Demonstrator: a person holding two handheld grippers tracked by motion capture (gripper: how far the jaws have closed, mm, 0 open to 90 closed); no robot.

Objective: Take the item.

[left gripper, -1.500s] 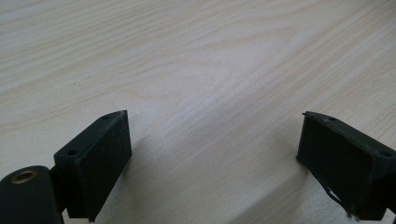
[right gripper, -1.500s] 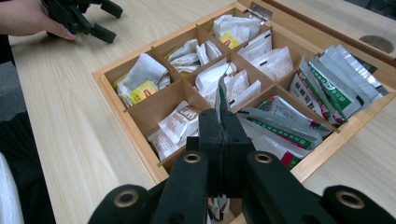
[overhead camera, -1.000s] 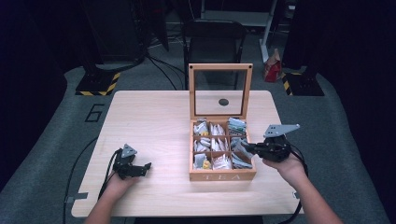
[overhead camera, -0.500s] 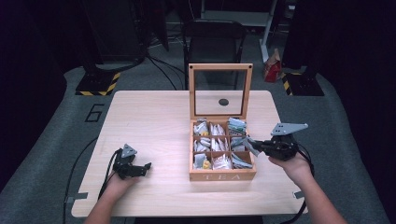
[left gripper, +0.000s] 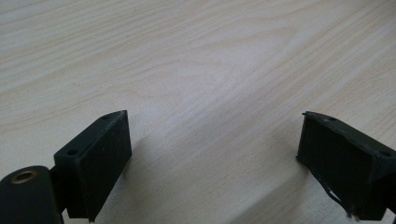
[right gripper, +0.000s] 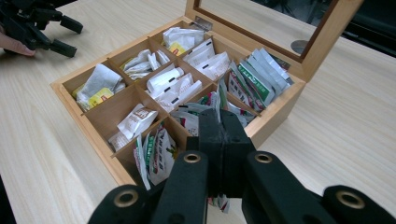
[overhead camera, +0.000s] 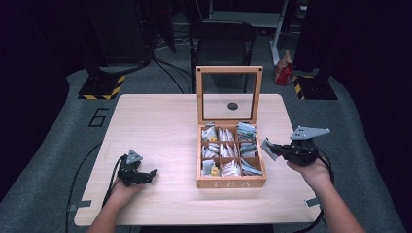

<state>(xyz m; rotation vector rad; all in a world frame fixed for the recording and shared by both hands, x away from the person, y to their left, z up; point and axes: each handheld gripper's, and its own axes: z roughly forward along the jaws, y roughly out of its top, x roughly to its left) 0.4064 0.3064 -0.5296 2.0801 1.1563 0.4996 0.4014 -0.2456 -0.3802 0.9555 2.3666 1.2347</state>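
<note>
Sachet, a grey-white paper tea packet [overhead camera: 268,148], sits pinched in my right tool [overhead camera: 278,151] just beside the wooden compartmented tea box [overhead camera: 231,183]; I'd carry it well clear before releasing. Left gripper view: left tool [left gripper: 212,154] gapes wide over pale wooden surface [left gripper: 196,60]. Right gripper view: jaws clamp the packet's edge [right gripper: 219,201]; I'd hold firm.

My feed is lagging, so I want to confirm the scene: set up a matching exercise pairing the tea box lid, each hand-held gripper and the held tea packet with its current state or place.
1 tea box lid
2 left hand-held gripper
3 right hand-held gripper
4 tea packet

A pinched, right of the tea box
B jaws open, over bare table
C standing upright
D shut on a packet

Pairs: 1-C, 2-B, 3-D, 4-A
</note>
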